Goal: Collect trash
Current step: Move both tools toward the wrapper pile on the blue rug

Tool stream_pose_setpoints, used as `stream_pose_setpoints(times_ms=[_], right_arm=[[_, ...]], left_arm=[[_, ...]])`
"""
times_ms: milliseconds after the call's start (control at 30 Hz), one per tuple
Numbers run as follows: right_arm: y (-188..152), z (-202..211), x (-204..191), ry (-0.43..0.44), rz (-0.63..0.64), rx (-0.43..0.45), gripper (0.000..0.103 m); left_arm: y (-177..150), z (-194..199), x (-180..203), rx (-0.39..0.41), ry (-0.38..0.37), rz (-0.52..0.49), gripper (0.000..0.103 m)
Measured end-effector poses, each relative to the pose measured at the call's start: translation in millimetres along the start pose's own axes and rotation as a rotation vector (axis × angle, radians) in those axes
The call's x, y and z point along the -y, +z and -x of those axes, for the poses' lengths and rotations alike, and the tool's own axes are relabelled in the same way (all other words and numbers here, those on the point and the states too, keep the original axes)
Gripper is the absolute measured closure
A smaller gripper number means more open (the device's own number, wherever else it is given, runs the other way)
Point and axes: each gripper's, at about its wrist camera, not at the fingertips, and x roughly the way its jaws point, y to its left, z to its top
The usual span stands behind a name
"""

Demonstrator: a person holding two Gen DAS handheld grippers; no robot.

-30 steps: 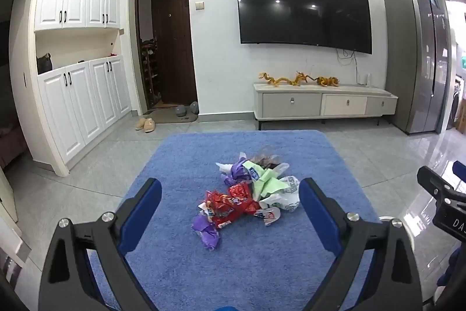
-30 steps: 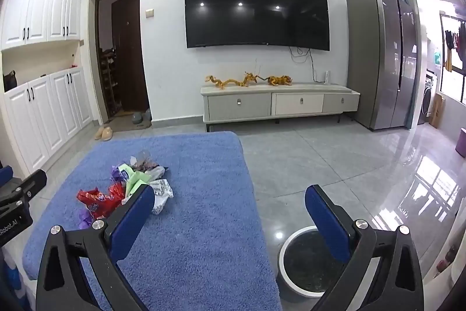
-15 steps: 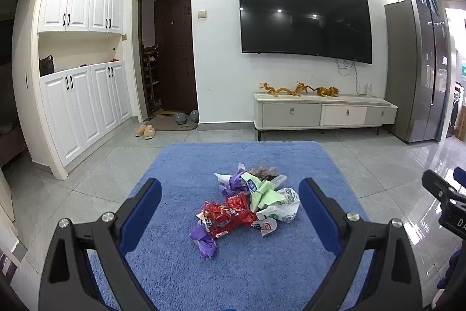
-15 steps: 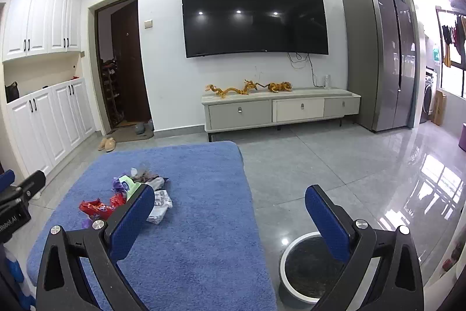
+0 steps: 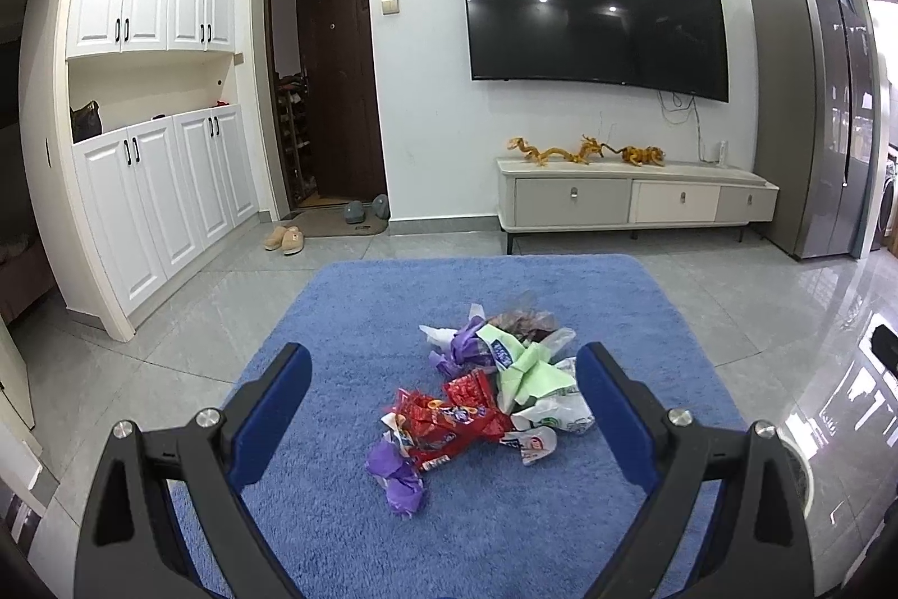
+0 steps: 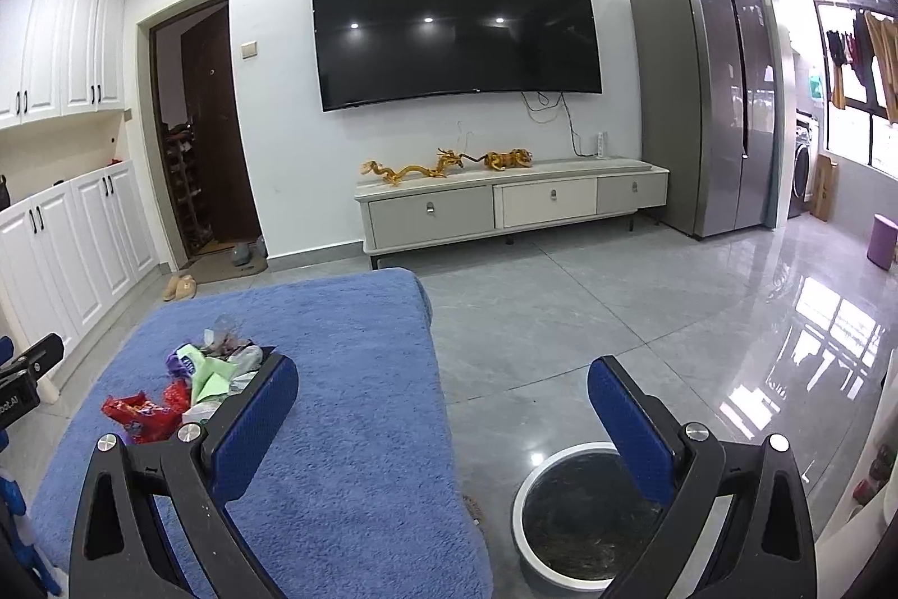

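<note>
Nothing is collected yet — the trash pile (image 5: 477, 391) lies at frame centre on the blue cloth (image 5: 337, 543); left gripper (image 5: 443, 397) and right gripper (image 6: 443, 408) both gape empty — bin (image 6: 583, 515) waits lower right

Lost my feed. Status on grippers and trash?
Left gripper open, empty. Right gripper open, empty. Trash pile on blue rug, untouched. Bin on floor beside rug; nothing in the way.

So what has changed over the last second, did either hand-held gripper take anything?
Nothing taken. Both views tilted upward, so the trash pile and the bin sit lower in frame. The left hand-held gripper and the right hand-held gripper stay open and empty; the pile lies undisturbed on the blue cloth.
</note>
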Motion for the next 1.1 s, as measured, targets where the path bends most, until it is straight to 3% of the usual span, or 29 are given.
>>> stream_pose_setpoints(times_ms=[433, 800, 1100], right_arm=[[2.9, -15.3, 33.8, -0.025, -0.076, 0.001, 0.000], [1.2, -25.7, 34.8, 0.002, -0.071, -0.009, 0.000], [8.9, -22.2, 39.5, -0.043, -0.076, 0.020, 0.000]], left_arm=[[9.9, -30.0, -8.6, -0.024, -0.025, 0.025, 0.008], [12.7, -48.1, -1.7, -0.027, -0.044, 0.007, 0.008], [12.6, -55.4, -9.3, -0.011, -0.039, 0.018, 0.008]])
